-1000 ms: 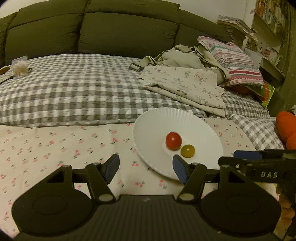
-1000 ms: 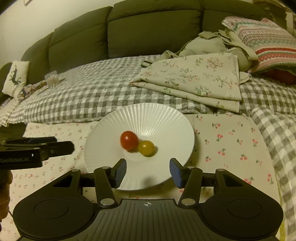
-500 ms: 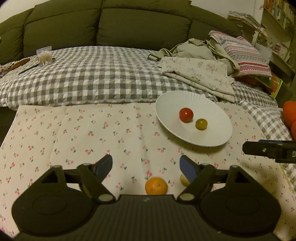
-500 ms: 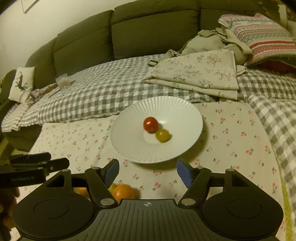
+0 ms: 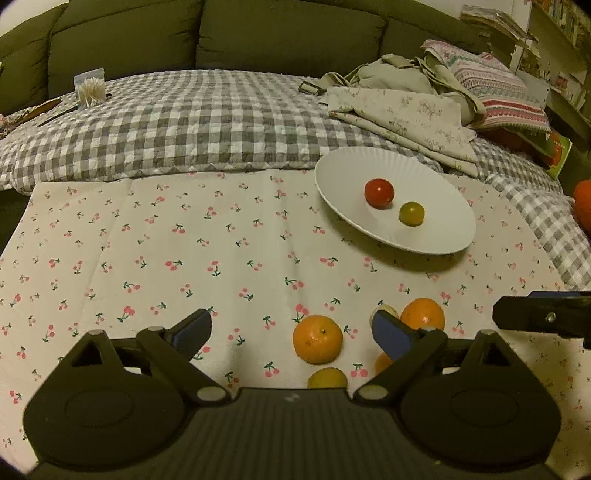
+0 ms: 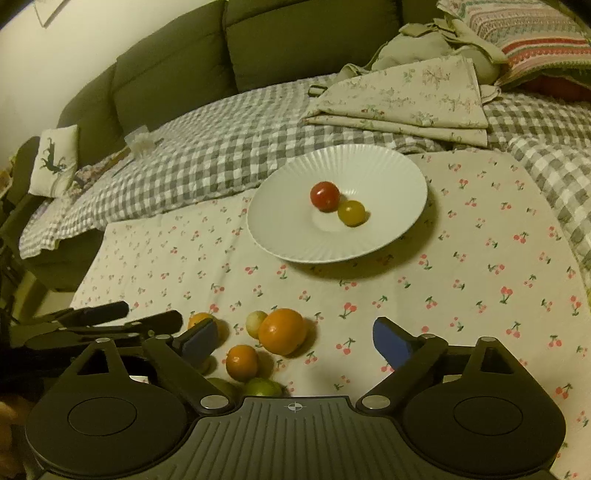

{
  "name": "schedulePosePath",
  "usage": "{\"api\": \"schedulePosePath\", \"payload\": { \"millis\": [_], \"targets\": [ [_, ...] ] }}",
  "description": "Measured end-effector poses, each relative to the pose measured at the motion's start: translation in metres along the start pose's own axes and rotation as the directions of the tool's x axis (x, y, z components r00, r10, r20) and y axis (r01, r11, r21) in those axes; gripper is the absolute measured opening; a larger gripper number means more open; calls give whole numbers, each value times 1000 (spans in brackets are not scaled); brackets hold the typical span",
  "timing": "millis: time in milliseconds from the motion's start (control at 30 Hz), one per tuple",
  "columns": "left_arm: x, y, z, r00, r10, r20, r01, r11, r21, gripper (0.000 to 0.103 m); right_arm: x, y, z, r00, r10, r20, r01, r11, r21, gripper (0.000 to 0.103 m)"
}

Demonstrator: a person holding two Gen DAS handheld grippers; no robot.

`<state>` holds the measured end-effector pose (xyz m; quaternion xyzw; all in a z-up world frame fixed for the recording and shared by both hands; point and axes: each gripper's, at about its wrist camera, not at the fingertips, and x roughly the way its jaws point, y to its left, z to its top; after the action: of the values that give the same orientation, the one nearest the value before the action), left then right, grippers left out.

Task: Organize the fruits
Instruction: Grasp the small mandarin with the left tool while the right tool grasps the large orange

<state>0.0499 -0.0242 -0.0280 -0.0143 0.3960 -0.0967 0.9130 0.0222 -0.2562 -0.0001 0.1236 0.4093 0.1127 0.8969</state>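
A white ribbed plate (image 5: 332, 184) (image 6: 280, 236) on the cherry-print cloth holds a red tomato (image 5: 379, 193) (image 6: 324, 195) and a yellow tomato (image 5: 411, 213) (image 6: 351, 213). Closer to me, loose fruit lies on the cloth: an orange (image 5: 317, 343), a second orange (image 5: 424, 314) (image 6: 282, 331), a small orange (image 6: 242, 362), a lime (image 6: 266, 387) and a small pale fruit (image 6: 255, 322). My left gripper (image 5: 291, 326) hovers over this pile, its jaws opening, the pads pressing nothing. My right gripper (image 6: 295, 334) hovers beside it, jaws also opening and empty.
A grey checked quilt (image 5: 207, 122) lies behind the cloth, with folded floral fabric (image 5: 402, 114) and a striped pillow (image 5: 495, 88) at the back right. A green sofa back (image 5: 288, 33) closes the far side. A toothpick holder (image 5: 89, 88) stands at the back left.
Both grippers have drawn back from the plate and their jaws have widened. The plate now sits farther off, and the loose oranges and lime have come into view below.
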Motion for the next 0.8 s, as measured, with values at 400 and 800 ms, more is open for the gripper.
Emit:
{"api": "schedulePosePath", "payload": {
  "millis": [400, 800],
  "targets": [
    [21, -8, -7, 999, 1, -41, 1, 999, 50, 85, 16, -14, -6, 999, -9, -37, 12, 996, 88, 95],
    [35, -12, -8, 998, -20, -62, 25, 996, 84, 59, 28, -16, -9, 998, -30, -57, 35, 995, 96, 95]
  ]
}}
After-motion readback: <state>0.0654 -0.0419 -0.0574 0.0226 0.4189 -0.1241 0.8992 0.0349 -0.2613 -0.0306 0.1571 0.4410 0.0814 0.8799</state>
